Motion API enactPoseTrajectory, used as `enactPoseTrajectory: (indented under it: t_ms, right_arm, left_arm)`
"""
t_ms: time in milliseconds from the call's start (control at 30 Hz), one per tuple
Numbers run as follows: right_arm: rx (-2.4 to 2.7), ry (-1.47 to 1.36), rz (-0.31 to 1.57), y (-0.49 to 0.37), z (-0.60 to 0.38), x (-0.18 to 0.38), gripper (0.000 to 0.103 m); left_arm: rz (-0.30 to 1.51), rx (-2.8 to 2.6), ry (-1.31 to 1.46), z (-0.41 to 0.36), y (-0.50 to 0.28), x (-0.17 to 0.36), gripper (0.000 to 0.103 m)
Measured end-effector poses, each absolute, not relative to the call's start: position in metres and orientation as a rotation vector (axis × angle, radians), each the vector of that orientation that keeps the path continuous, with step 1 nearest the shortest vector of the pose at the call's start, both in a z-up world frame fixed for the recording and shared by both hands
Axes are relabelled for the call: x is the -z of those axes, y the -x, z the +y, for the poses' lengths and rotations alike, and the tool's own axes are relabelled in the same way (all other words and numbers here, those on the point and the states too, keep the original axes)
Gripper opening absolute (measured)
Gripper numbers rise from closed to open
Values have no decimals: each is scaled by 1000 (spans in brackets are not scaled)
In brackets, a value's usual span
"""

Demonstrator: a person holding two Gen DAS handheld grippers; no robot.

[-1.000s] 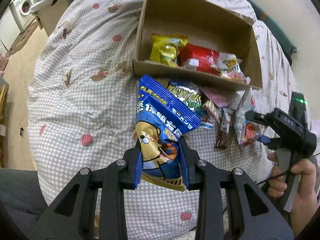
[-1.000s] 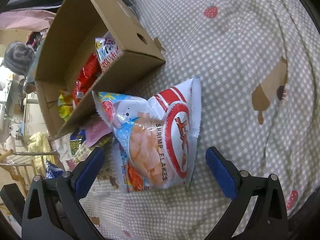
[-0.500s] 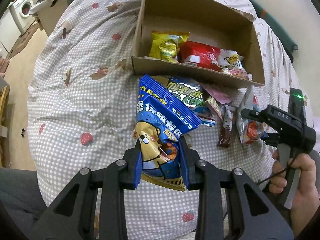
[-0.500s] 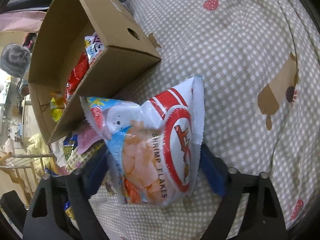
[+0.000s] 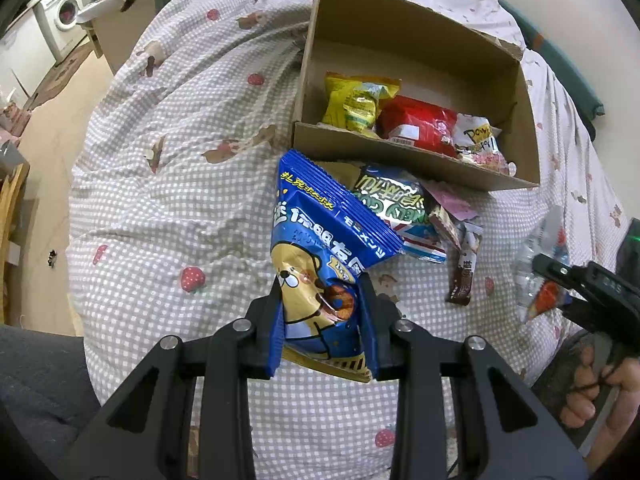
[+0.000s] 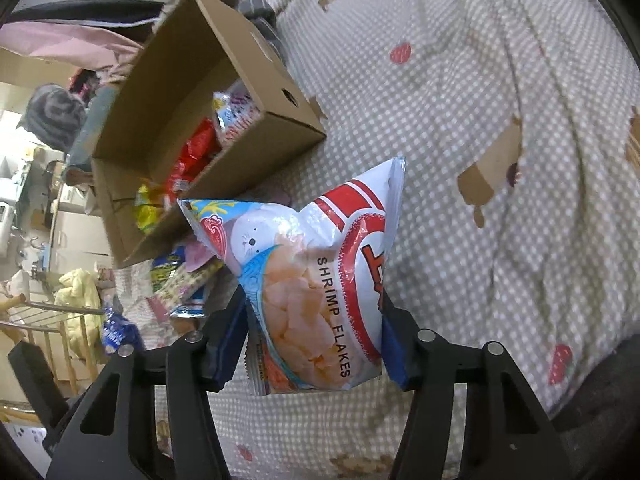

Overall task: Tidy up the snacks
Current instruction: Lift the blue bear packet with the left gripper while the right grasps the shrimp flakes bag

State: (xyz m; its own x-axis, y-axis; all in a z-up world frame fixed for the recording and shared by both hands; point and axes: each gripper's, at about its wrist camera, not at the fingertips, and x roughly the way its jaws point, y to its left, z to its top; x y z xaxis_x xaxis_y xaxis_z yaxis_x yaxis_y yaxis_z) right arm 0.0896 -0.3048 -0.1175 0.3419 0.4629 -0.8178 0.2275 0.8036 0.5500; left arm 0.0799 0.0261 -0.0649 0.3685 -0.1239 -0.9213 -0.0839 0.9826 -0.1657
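My left gripper (image 5: 322, 300) is shut on a blue snack bag with a cartoon bear (image 5: 320, 224) and holds it upright above the checked bedcover. My right gripper (image 6: 312, 312) has its jaws closing. Both pads press the sides of a white and red shrimp flakes bag (image 6: 312, 272), which hangs clear of the cover. An open cardboard box (image 5: 400, 156) lies ahead with a yellow bag (image 5: 352, 100), a red bag (image 5: 416, 120) and a white bag (image 5: 476, 140) inside. Several loose snacks (image 5: 400, 204) lie against its front wall.
A brown bar wrapper (image 5: 464, 276) lies right of the loose pile. A person's hand (image 5: 592, 392) grips the right tool's handle. The bedcover (image 5: 180, 180) drops off at the left toward the floor and a washing machine (image 5: 60, 20). A wooden rack (image 6: 48, 320) stands beyond the bed.
The right gripper's jaws have closed in from wide open onto the shrimp flakes bag and raised it off the cover. The left gripper with the blue bag has kept still.
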Motion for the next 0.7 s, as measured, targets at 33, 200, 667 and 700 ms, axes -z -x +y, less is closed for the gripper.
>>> enactPoseTrajectory:
  t_ms: [33, 200, 667, 700]
  right_arm:
    - [-176, -661, 1226, -86, -307, 115, 59]
    - [-229, -641, 1133, -75, -305, 93, 59]
    - [-294, -541, 904, -91, -299, 28, 59]
    - [-298, -534, 895, -95, -298, 26, 59]
  left_arm:
    - [1192, 25, 196, 26, -80, 64, 28]
    - [1177, 13, 200, 28, -78, 62, 28]
    - [1162, 36, 288, 36, -89, 34, 28]
    - [1144, 34, 281, 36, -92, 28, 28]
